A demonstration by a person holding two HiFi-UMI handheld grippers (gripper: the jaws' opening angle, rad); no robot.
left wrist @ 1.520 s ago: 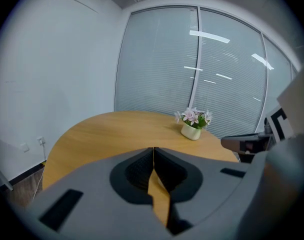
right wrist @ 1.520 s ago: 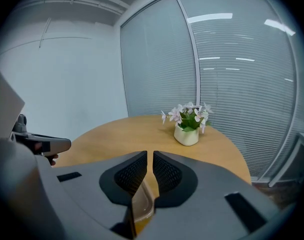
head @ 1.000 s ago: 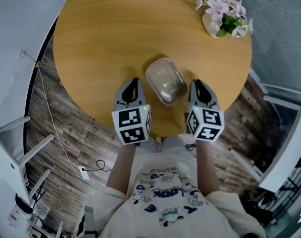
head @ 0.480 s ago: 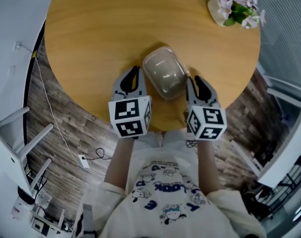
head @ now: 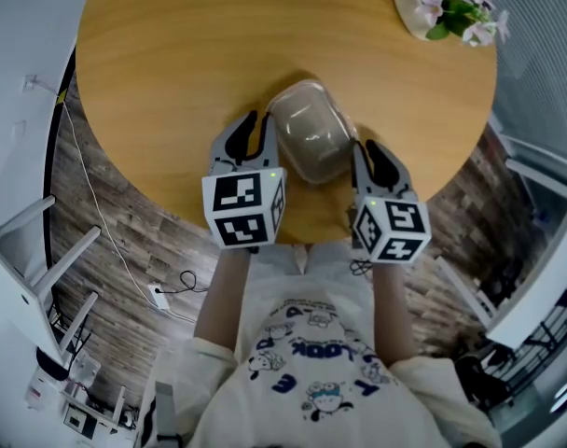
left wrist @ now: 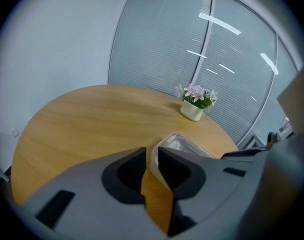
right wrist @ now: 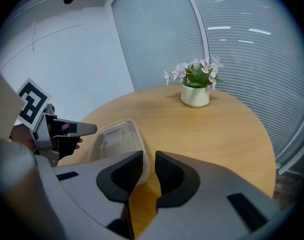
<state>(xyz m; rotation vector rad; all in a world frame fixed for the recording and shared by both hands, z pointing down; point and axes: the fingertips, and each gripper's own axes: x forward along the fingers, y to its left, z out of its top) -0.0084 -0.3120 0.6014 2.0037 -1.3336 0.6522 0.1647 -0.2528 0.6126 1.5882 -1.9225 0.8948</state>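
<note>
Clear container [head: 310, 140] is at the table's [head: 172, 54] near edge. Left gripper [left wrist: 152, 153]: jaws narrow, closed on the container's left rim. Right gripper [right wrist: 148, 156]: likewise on the right rim. Flower pot [head: 421, 19] stands at the far right edge.

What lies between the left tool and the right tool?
A clear plastic container sits on the table between them, seen best in the head view.

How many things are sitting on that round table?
2: a clear container at the near edge, and a flower pot at the far right edge. Nothing seems hidden.
</note>
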